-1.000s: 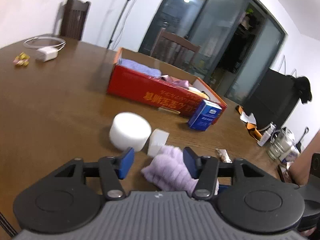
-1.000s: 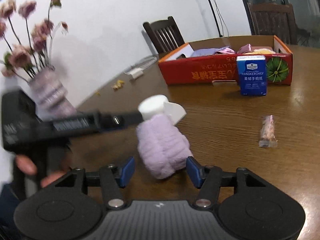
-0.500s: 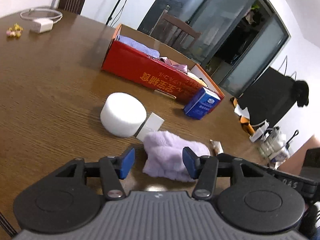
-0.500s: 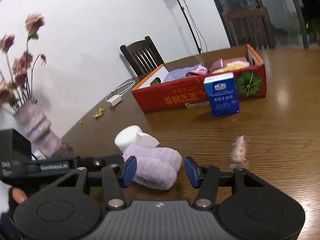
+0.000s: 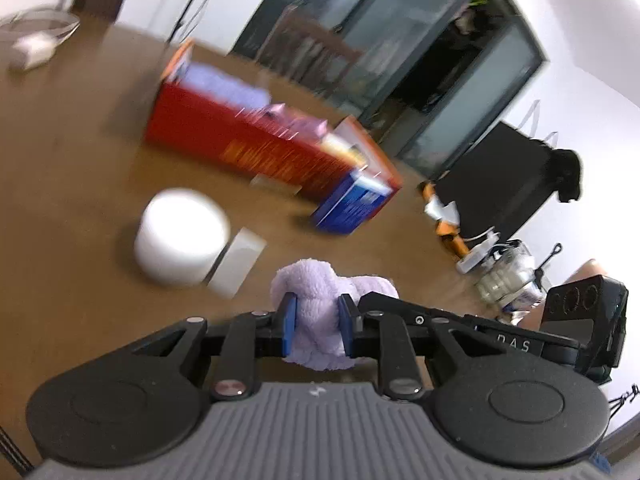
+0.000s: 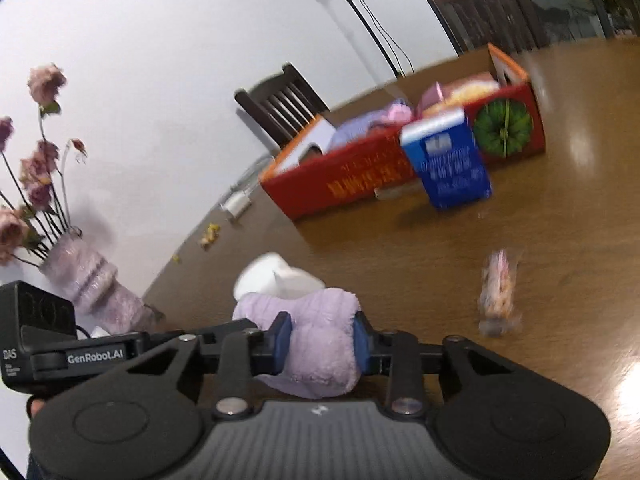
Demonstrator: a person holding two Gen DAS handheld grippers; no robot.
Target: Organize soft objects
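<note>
A fluffy lilac towel point(image 5: 320, 312) lies bunched on the brown table. My left gripper point(image 5: 317, 326) is closing, and its blue pads pinch one end of the towel. My right gripper point(image 6: 322, 342) is closing too, squeezing the other end of the same lilac towel point(image 6: 320, 332) between its pads. In the left wrist view the right gripper's black arm reaches in from the right side. A red cardboard box point(image 5: 248, 152) holding purple and pink cloths stands farther back on the table; in the right wrist view the red box point(image 6: 352, 184) is at the centre.
A white foam cylinder point(image 5: 180, 236) and a white block point(image 5: 238, 268) sit just left of the towel. A blue tissue pack point(image 6: 448, 164) leans on the box. A wrapped snack point(image 6: 498, 292), a vase of flowers point(image 6: 86, 284) and a white charger point(image 5: 32, 50) are also on the table.
Both grippers have narrowed from wide open onto the lilac towel, each pinching one end. The towel is bunched up between them, and both views have tilted and shifted.
</note>
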